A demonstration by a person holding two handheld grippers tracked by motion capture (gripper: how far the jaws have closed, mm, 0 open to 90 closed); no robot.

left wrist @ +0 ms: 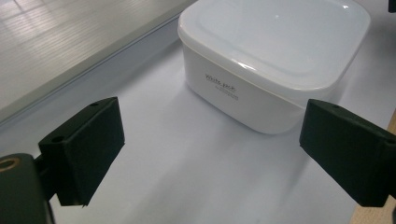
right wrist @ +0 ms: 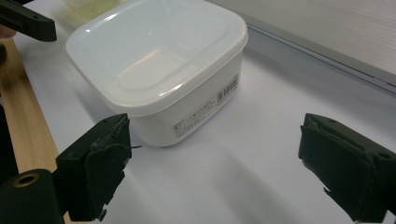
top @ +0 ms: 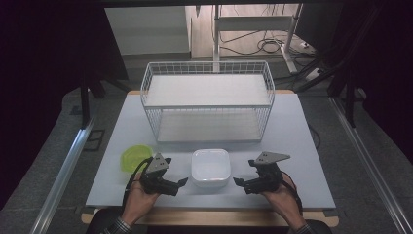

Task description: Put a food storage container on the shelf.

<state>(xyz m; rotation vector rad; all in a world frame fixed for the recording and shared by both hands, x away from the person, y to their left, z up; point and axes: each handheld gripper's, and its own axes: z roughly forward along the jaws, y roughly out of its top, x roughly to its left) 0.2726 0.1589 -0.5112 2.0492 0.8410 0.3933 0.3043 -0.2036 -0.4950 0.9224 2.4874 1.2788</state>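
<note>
A white lidded plastic box (top: 210, 167) sits on the pale table near its front edge. My left gripper (top: 182, 182) stands open just to the box's left, jaws pointing at it. In the left gripper view the box (left wrist: 273, 56) lies ahead and to the right, with bare table between the open jaws. My right gripper (top: 237, 182) stands open just to the box's right, also facing it. In the right gripper view the box (right wrist: 161, 65) lies ahead and to the left, with a printed label on its side. Neither gripper touches the box.
A white wire basket rack (top: 208, 100) with two shelves stands behind the box at the table's middle. A yellow-green bowl (top: 135, 157) rests left of the box, close behind my left hand. The table's wooden front edge (top: 214, 217) runs under both wrists.
</note>
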